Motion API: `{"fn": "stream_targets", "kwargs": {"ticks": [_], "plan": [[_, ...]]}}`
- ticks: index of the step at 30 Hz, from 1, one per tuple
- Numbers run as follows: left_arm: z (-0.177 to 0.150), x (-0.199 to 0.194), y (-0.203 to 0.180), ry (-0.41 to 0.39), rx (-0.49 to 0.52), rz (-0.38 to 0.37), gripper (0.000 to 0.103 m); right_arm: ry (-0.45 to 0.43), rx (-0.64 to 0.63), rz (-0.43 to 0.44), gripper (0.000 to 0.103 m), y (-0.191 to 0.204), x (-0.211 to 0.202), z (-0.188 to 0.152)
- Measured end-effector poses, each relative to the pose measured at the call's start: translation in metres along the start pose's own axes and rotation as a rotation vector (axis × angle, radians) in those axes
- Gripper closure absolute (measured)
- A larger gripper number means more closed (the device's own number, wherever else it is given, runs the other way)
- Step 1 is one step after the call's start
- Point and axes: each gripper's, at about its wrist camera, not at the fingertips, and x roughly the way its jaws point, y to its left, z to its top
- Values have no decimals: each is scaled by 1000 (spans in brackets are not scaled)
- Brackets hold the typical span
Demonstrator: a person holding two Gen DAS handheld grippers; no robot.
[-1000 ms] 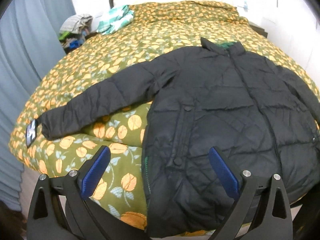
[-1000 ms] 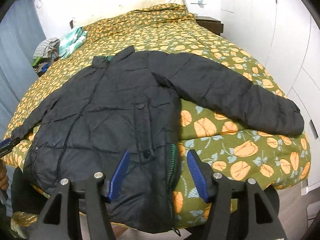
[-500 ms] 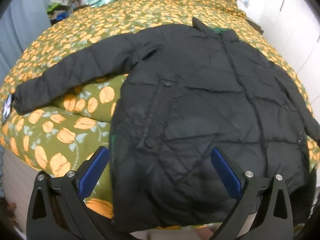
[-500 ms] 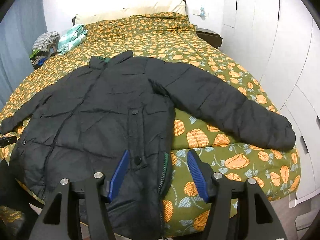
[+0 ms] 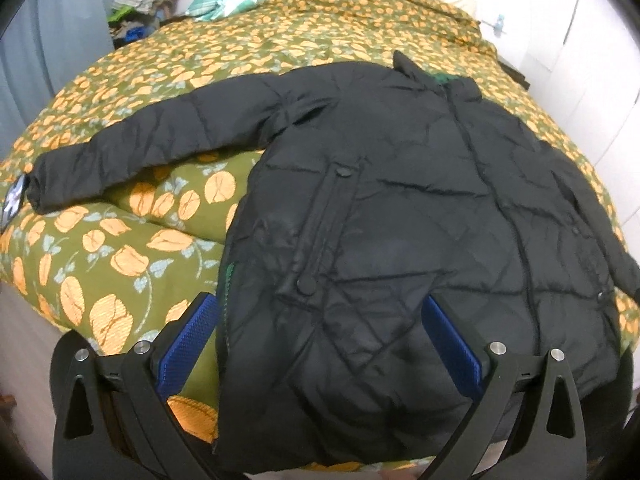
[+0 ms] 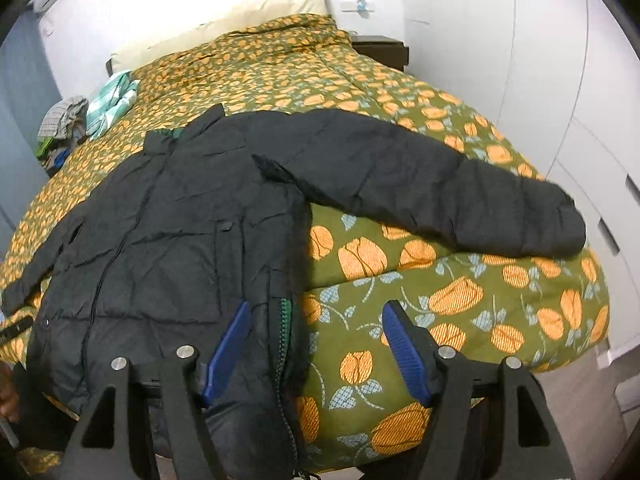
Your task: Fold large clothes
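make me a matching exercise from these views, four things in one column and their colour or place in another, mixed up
Things:
1. quilted puffer jacket
2. flower-print bedspread
3. striped folded cloth
4. pads of the right tongs

Descriptions:
A. teal and white, far back on the bed
B. blue, ribbed
C. black, spread flat with both sleeves out
D. olive green with orange blooms

Pairs: 1-C, 2-D, 3-A, 4-B
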Motion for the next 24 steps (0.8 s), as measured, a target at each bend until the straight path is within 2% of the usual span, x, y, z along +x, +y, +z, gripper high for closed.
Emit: {"fn": "stream_targets", "kwargs": {"ticks": [17, 21, 24], "plan": [[-7, -3, -2, -7, 7, 4, 1, 4, 103, -20, 33, -33, 6, 1], [-8, -7, 3, -21, -4, 6, 1, -38, 146, -76, 33, -63, 7, 5], [-8, -6, 6, -20, -14, 8, 1, -71, 274, -96, 33, -104, 8, 7]]}}
